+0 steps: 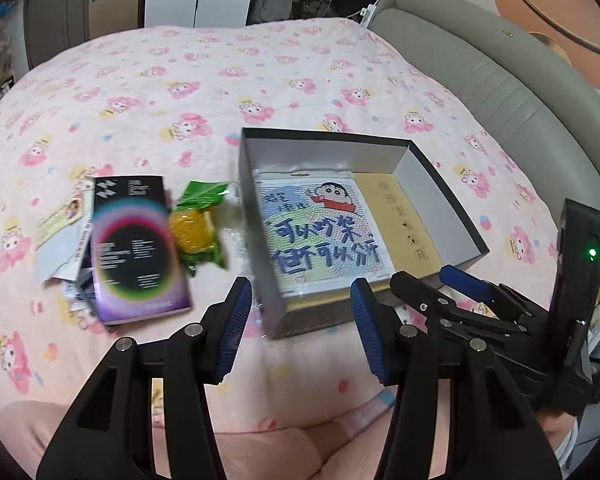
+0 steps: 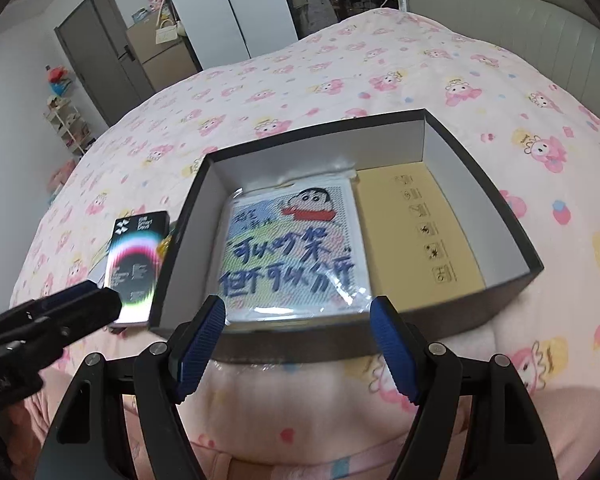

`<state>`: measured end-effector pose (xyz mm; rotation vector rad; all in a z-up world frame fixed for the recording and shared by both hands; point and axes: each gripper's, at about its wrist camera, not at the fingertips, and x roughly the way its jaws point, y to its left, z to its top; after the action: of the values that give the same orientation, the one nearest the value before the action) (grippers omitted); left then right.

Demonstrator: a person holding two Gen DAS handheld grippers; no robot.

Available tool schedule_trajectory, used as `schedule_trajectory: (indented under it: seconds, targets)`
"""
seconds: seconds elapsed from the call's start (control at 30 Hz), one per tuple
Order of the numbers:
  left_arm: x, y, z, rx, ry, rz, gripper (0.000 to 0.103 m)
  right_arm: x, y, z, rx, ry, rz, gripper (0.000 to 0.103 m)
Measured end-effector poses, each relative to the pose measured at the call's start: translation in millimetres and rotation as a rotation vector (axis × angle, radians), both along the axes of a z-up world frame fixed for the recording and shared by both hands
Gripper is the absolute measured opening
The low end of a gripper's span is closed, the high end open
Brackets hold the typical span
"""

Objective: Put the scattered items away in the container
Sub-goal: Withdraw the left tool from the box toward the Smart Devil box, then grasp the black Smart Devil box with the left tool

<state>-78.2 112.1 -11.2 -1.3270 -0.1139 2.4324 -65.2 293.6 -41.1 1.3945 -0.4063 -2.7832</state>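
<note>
In the right wrist view the dark open cardboard box [image 2: 172, 264] hides nearly all of the yellow snack in green wrapper [image 2: 165, 246]. The black booklet with a rainbow ring [image 1: 134, 248] covers white papers [image 1: 58, 264]; its small print is unreadable.

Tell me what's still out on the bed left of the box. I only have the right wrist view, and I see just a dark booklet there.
Observer: Between the booklet and the box lies a green packet with something yellow inside, mostly hidden from you by the box wall.
Operator: Anything beyond the booklet?
Observer: Yes, loose papers and cards partly under its far-left edge.
Operator: Is my left gripper holding anything?
Observer: No. The left gripper is open and empty, hovering near the box's front-left corner.
Operator: And the right gripper?
Observer: The right gripper is also open and empty, at the box's front wall.
</note>
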Motion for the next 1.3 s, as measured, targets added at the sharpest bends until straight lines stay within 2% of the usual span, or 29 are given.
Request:
schedule_trajectory:
  seconds: [0.43, 0.93, 1.13, 1.3]
  targets:
    - [29, -57, 11, 0.014, 0.032, 0.036, 0.052, 13, -75, 12, 0.014, 0.006, 0.117, 0.073]
    - [43, -141, 11, 0.077, 0.045, 0.16, 0.053, 9, -160, 26, 0.075, 0.029, 0.257, 0.073]
    - [33, -164, 1, 0.119, 0.03, 0.214, 0.053, -4, -181, 24, 0.09, 0.024, 0.296, 0.073]
    - [1, -175, -15, 0.128, 0.006, 0.255, 0.052, -29, -194, 16, 0.116, 0.024, 0.314, 0.073]
